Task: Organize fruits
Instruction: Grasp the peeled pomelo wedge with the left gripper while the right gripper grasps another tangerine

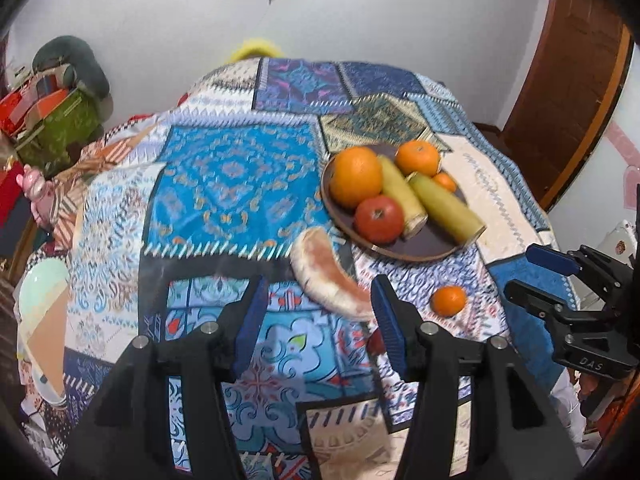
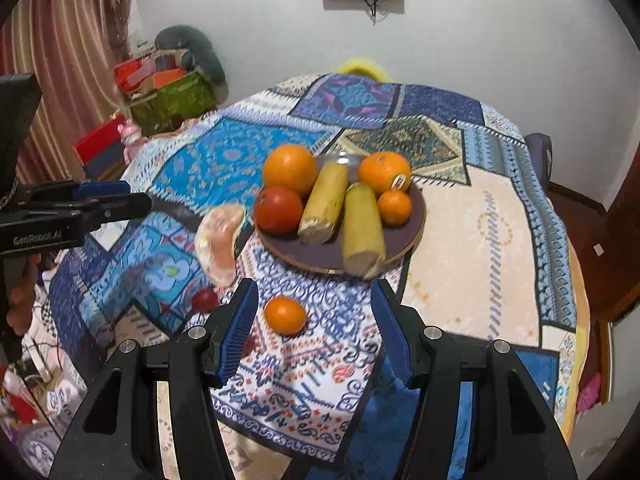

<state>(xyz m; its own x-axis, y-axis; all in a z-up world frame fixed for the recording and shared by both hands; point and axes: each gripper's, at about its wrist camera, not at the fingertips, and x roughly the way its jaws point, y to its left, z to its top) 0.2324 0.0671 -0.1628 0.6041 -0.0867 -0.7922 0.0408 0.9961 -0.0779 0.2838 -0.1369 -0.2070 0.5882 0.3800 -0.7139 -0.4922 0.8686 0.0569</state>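
Note:
A dark round plate (image 1: 432, 241) (image 2: 400, 232) holds a big orange (image 1: 355, 176), a tomato (image 1: 379, 218), two yellow-green stalk pieces (image 1: 446, 208), a second orange (image 1: 418, 157) and a small tangerine (image 1: 445, 181). A pomelo wedge (image 1: 324, 276) (image 2: 220, 240) lies on the cloth left of the plate, just beyond my open left gripper (image 1: 320, 320). A loose tangerine (image 1: 448, 300) (image 2: 285, 315) sits on the cloth between the fingers of my open right gripper (image 2: 316, 320), untouched. A small red fruit (image 2: 205, 299) lies near the wedge.
The patchwork cloth (image 2: 460, 240) covers a round table that drops off on all sides. Boxes and bags (image 2: 168, 88) are piled at the back left by a curtain. A wooden door (image 1: 572, 92) stands at the right. Each gripper shows in the other's view.

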